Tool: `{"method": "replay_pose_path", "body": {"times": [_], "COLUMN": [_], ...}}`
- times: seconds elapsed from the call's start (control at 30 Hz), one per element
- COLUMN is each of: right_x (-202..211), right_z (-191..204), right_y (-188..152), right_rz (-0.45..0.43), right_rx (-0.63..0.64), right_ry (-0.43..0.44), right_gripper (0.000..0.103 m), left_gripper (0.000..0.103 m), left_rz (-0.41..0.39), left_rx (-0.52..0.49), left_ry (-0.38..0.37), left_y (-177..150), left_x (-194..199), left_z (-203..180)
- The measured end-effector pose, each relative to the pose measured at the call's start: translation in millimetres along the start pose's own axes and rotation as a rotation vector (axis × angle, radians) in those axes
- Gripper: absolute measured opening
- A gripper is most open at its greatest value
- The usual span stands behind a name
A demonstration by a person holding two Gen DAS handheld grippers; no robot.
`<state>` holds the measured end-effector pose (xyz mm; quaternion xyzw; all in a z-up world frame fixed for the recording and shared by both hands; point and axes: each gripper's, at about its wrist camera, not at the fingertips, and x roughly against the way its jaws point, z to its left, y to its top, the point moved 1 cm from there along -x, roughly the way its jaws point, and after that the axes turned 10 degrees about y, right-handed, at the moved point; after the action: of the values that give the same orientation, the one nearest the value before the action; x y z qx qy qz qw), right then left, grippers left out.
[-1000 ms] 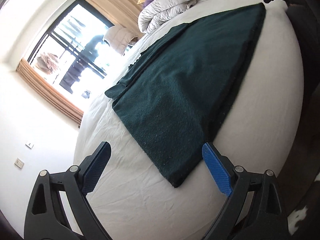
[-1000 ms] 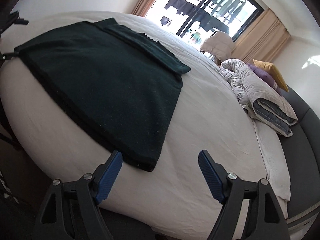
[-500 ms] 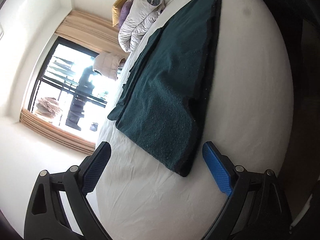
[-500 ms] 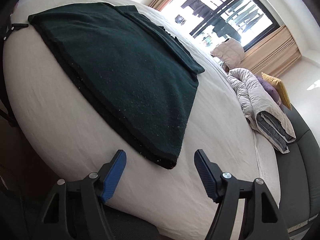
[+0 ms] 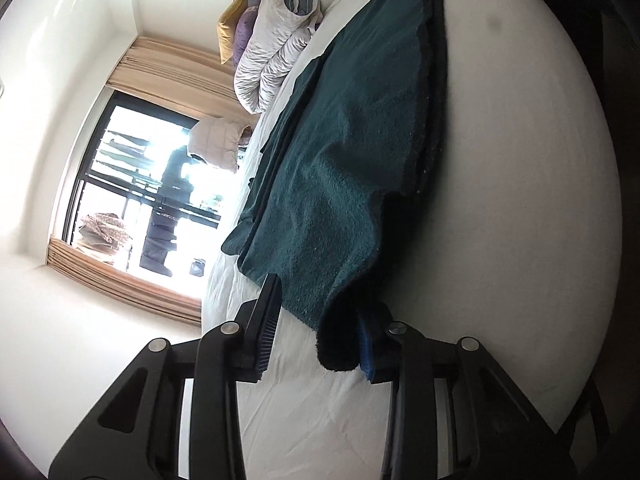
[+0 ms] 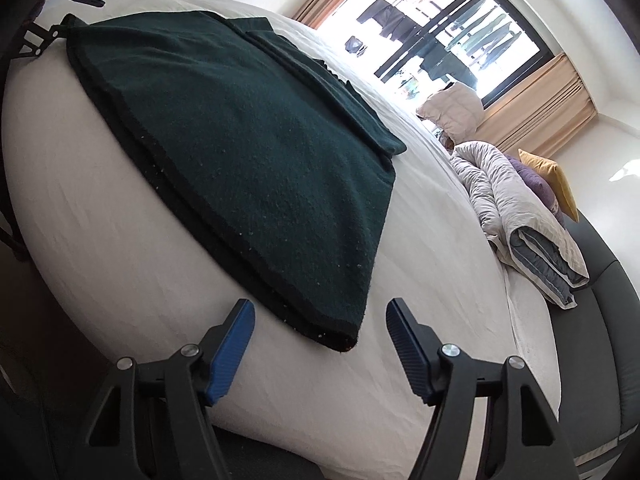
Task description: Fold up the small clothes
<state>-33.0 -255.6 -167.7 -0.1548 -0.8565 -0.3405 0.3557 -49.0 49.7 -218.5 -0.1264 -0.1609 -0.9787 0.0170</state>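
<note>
Left tongs (image 5: 316, 334): jaws closing, near corner of the dark green garment (image 5: 352, 152) sits between them. The corner's black hem lies against the right blue pad (image 5: 366, 350); the left pad (image 5: 267, 320) has bare sheet between it and the cloth, so no clamp yet. The corner is lifted and drooping over the pad, with a fold bulging up just behind it.

Right tongs (image 6: 320, 346): jaws apart, nothing gripped. The garment's other near corner (image 6: 340, 342) lies flat on the bed between the two blue pads, touching neither.

Garment is spread flat on the white bed sheet (image 6: 120, 248), black-trimmed long edge running along the near side of the mattress. A narrower dark green strip, likely a sleeve or a folded-over part, lies along its far edge, toward the window. In the right wrist view the left tongs' black frame (image 6: 52, 36) shows at the garment's far corner.

Beyond the garment: a folded grey-and-cream duvet (image 6: 528, 236) at the head of the bed, with purple (image 6: 532, 184) and yellow (image 6: 560, 180) cushions behind it and a dark headboard (image 6: 600, 320) curving round. A pale padded bundle (image 6: 452, 112) sits by the window (image 6: 448, 28); tan curtains (image 6: 540, 104) at the sides, laundry hanging outside.
</note>
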Motion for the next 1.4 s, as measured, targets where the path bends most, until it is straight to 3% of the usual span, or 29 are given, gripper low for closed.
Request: {"method": "replay_pose_path", "body": {"times": [0.13,0.27,0.33,0.5,0.73,0.83,1.07,1.13,1.2,1.4], "right_x": [0.9,-0.1,-0.6,-2.3,-10.2,-18.7,-29.1,-31.0,-33.5,-22.9], "right_z": [2.4,5.1,7.7,13.0,33.2,37.1,45.1,43.9,41.7,25.7], "right_y": [-1.1,-1.3,-1.4,0.0,5.5,9.6,10.0,8.8,8.8,20.9], "right_rz": [-0.003,-0.007,-0.007,-0.001,0.016,0.027,0.059,0.071,0.093,0.055], "right_rx": [0.012,0.040,0.060,0.101,0.263,0.318,0.370,0.362,0.328,0.186], "right_ry": [-0.010,-0.016,-0.020,-0.011,-0.058,-0.080,-0.091,-0.099,-0.091,-0.103], "right_gripper": [0.070,0.070,0.070,0.065,0.061,0.055,0.028,0.019,0.003,0.003], "left_gripper": [0.032,0.010,0.005,0.004,0.004,0.004,0.004,0.004,0.004,0.004], "left_rz": [-0.018,0.037,0.050,0.054,0.054,0.058,0.072,0.073,0.072,0.083], "left_rx": [0.023,0.114,0.168,0.246,0.333,0.354,0.409,0.419,0.422,0.472], "left_ry": [-0.033,-0.083,-0.085,-0.073,-0.073,-0.075,-0.082,-0.085,-0.085,-0.079], "left_y": [12.7,15.7,17.4,24.2,32.7,33.6,31.9,31.6,31.3,29.1], "left_x": [2.0,-7.7,-7.3,-9.3,-4.3,-5.1,-8.2,-9.2,-9.7,-10.8], "left_z": [0.9,10.5,18.4,37.2,52.9,57.7,66.6,67.3,67.6,78.2]}}
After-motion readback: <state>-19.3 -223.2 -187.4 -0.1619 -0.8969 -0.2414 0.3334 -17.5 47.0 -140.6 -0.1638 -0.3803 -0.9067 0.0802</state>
